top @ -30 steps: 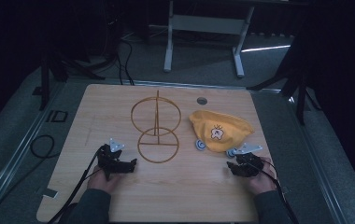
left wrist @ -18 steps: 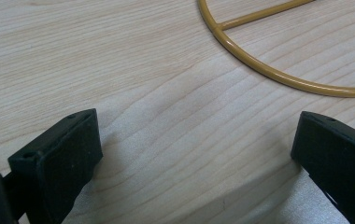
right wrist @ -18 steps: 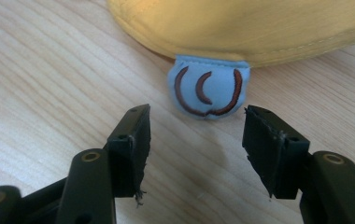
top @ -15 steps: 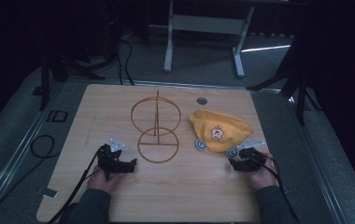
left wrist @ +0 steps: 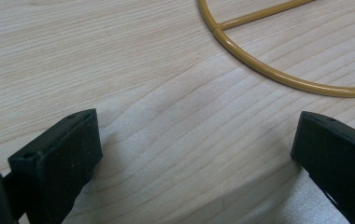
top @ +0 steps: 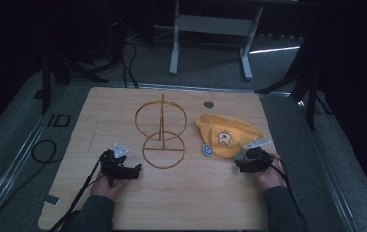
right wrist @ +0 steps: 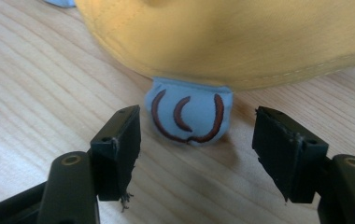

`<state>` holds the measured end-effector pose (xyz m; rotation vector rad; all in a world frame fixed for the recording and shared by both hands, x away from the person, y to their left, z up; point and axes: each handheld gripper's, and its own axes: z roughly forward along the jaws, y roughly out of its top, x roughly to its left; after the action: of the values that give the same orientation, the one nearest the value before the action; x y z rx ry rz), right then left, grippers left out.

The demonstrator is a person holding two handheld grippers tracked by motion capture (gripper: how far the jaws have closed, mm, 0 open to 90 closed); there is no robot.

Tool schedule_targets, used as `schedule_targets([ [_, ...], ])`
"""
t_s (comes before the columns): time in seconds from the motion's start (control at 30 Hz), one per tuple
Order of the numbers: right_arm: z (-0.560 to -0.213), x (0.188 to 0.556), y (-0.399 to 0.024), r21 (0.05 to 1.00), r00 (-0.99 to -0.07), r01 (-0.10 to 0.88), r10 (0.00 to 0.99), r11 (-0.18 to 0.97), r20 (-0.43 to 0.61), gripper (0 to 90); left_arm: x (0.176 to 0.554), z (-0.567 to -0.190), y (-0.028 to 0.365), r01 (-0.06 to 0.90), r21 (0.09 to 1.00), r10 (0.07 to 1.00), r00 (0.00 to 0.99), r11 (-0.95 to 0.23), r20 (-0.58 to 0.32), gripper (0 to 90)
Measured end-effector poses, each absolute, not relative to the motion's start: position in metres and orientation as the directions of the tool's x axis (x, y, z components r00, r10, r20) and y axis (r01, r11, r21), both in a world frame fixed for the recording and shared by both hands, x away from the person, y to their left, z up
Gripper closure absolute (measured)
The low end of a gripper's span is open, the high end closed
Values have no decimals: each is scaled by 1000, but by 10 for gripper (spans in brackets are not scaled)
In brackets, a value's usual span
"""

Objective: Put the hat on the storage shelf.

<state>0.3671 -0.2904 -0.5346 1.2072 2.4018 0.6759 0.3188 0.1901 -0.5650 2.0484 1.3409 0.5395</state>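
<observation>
Right gripper (right wrist: pixel 196 154) has advanced, fingers (right wrist: pixel 119 140) flanking the blue ear (right wrist: pixel 188 116).

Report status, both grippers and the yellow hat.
Left gripper open over bare table, near the wire stand. Right gripper open, lined up on the hat's blue ear tab. Yellow hat flat on table. Nothing between.

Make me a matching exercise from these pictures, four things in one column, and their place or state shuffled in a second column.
Things:
1. yellow hat
2. wire stand
3. left gripper
4. blue ear flap

Places or states:
A. open over bare wood
B. just ahead of the right gripper's open jaws
C. middle of the table
D. right side of the table

Pairs: 1-D, 2-C, 3-A, 4-B
</observation>
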Motion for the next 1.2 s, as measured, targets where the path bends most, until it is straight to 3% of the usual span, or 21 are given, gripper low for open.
schedule_targets([
  [0.4, -541, 379, -293, 579, -591, 661, 807, 478, 8, 362, 319, -565, 190, 661, 692, 917, 400, -289, 0, 18],
  [0.77, -540, 368, -285, 596, -661, 613, 750, 519, 26, 632, 319, -565, 190, 661, 692, 917, 400, -288, 0, 19],
  [0.9, -536, 364, -282, 611, -673, 596, 739, 521, 26, 750, 319, -565, 190, 661, 694, 917, 399, -287, -1, 18],
  [0.93, -535, 363, -282, 615, -679, 593, 733, 520, 35, 821, 319, -565, 190, 661, 693, 917, 399, -287, -1, 19],
  [1.2, -520, 358, -278, 662, -701, 551, 712, 507, 39, 831, 319, -565, 190, 661, 692, 916, 400, -289, 1, 18],
])
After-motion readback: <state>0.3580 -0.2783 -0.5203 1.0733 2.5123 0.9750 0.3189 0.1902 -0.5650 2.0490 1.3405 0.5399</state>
